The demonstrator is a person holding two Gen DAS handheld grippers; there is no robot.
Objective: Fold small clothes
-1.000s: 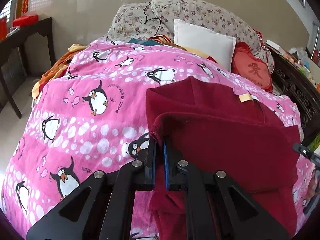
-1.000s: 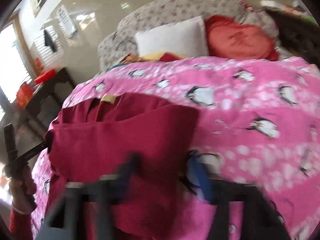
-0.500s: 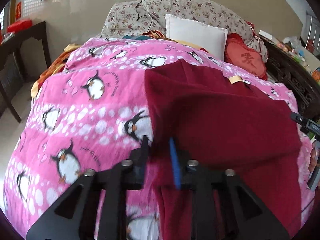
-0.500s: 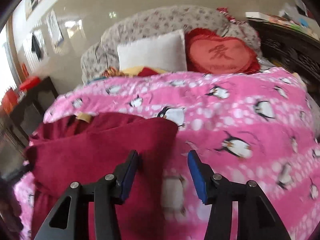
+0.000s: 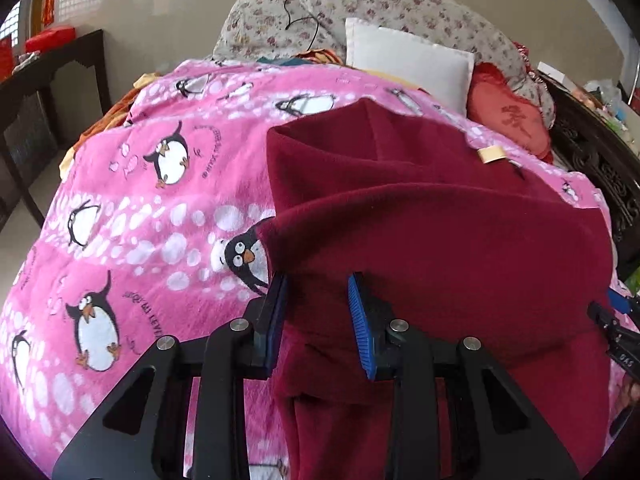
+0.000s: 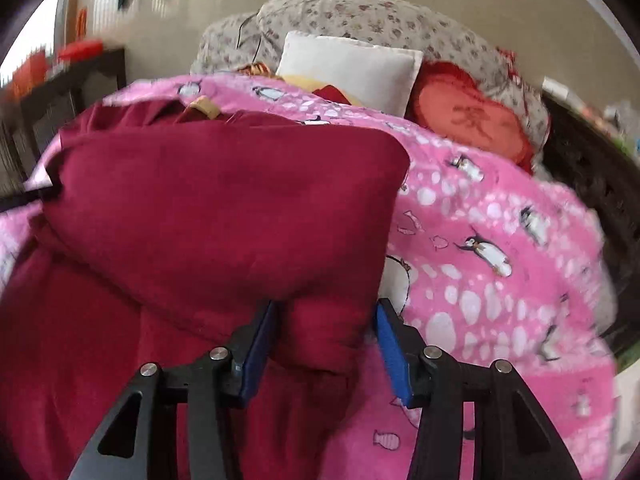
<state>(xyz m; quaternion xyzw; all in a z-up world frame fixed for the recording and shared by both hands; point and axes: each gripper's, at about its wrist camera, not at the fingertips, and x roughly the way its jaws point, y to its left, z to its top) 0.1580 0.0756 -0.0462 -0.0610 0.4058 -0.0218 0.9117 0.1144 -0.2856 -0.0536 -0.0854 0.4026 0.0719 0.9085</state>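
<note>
Blue-padded, the left gripper (image 5: 318, 316) now stands spread over the near-left edge of the maroon garment (image 5: 440, 240), where a second ago it was pressed together on that edge; the cloth lies loose between its fingers, no longer pinched. The right gripper (image 6: 324, 340) is likewise spread, straddling the near-right corner of the folded layer, as it was half a second ago. With both grips let go, the lifted half has dropped onto the rest of the garment, which lies on the pink penguin blanket (image 5: 160, 208) of the bed, its tan collar tag (image 5: 491, 155) showing at the far edge. That suggests one fold is laid down, though the upper layer looks puffed and uneven, so smoothing or a further fold is probably needed. Beyond the blanket sit a white pillow (image 5: 404, 60) and a red cushion (image 5: 508, 120).
</note>
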